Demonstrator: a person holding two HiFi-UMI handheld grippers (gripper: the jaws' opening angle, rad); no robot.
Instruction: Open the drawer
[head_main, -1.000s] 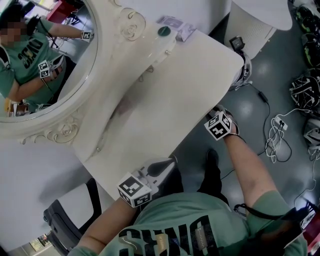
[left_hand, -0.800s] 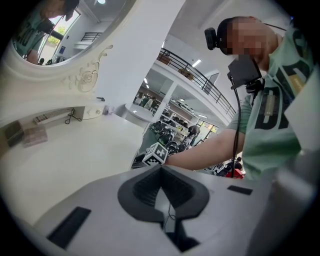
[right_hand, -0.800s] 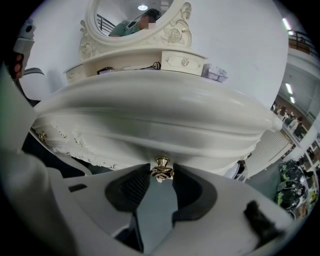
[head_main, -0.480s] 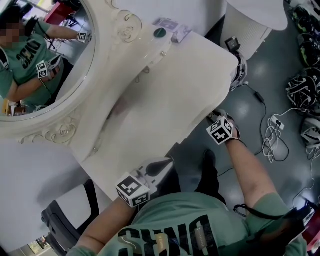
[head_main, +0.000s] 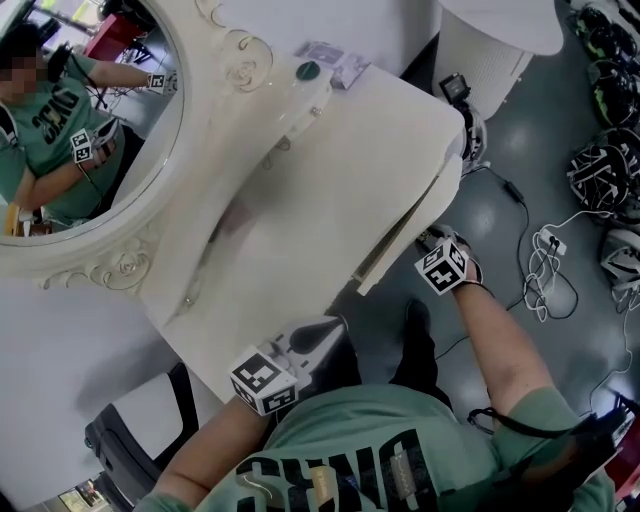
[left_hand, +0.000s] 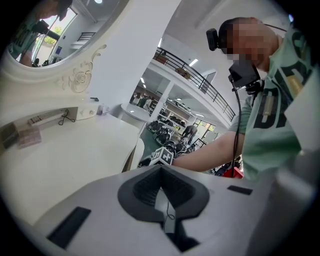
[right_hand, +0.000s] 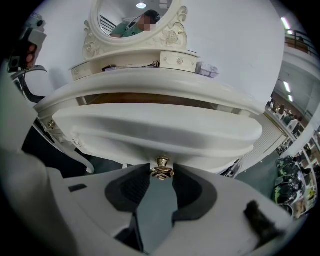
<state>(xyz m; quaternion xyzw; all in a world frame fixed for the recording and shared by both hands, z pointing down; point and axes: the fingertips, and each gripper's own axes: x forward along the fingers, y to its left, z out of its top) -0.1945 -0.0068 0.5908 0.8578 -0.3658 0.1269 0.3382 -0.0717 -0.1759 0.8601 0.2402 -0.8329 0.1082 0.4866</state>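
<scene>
Overhead, the head view shows a white desk (head_main: 300, 190) with an oval mirror (head_main: 90, 120) at its back. The drawer (head_main: 405, 235) stands partway out of the desk's front edge, with a dark gap above its front panel. The right gripper (head_main: 440, 262) sits at that panel, and the left gripper (head_main: 318, 335) hovers at the desk's near edge, close to the person's chest.

Next, the left gripper view shows its jaws closed together with nothing between them, pointing out over the bare desktop.

Lastly, the right gripper view shows the curved drawer front filling the middle of the frame, below the desk's top. A small gold knob (right_hand: 162, 168) sits under the front's centre, and the right gripper's jaw tips are clamped on either side of it.
</scene>
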